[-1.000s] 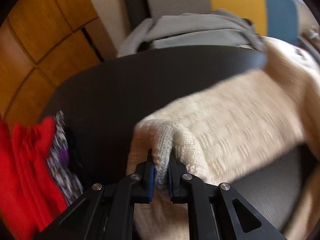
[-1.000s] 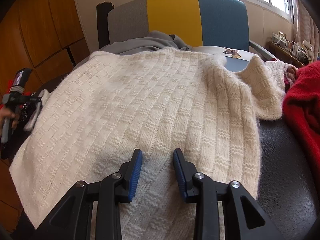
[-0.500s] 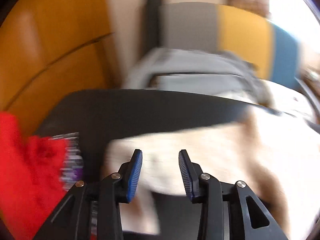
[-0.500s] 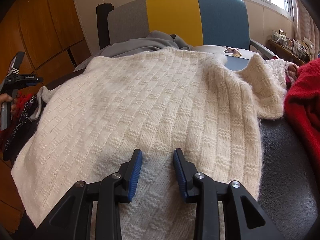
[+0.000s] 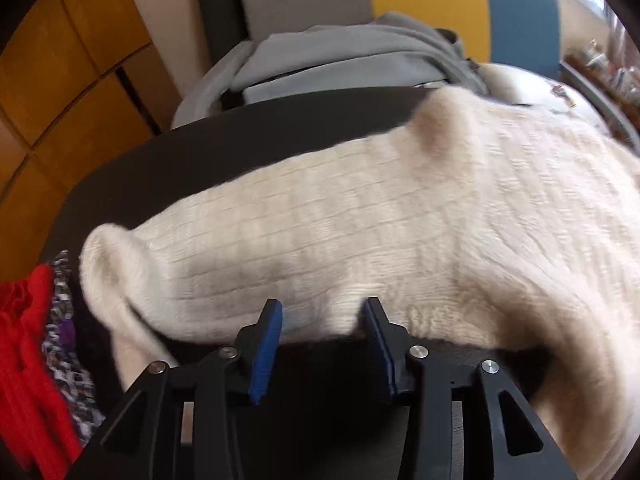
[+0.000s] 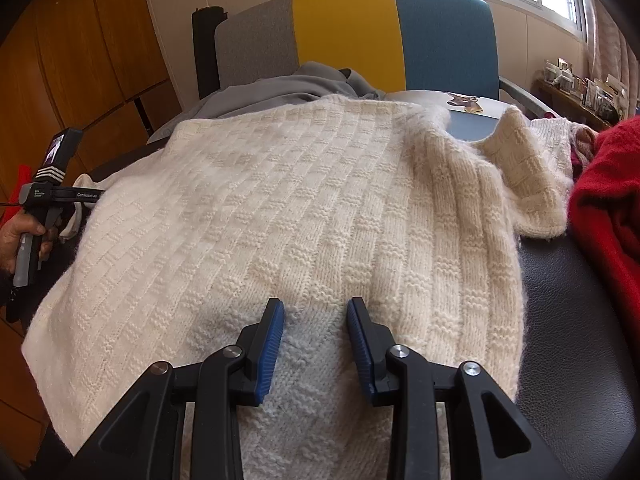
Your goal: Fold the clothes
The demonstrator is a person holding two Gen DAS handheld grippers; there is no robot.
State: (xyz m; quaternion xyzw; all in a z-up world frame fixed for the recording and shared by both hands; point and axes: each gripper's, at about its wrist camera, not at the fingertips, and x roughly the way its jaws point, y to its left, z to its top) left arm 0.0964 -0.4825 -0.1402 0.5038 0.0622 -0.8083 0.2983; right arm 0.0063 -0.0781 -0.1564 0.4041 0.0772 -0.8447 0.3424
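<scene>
Two grippers, one garment. Left gripper (image 5: 322,344): jaws opening, nothing between them, poised at the near hem of the cream sweater (image 5: 360,240); its sleeve (image 5: 120,276) trails leftward toward the red cloth (image 5: 28,360). Right gripper (image 6: 314,344): jaws part-open, pads (image 6: 272,344) unpressed, angled down over the sweater body. Sweater lies flat on the black seat (image 6: 580,320), long axis running away toward the striped chair (image 6: 360,40); left hand judged nearer the loose sleeve
</scene>
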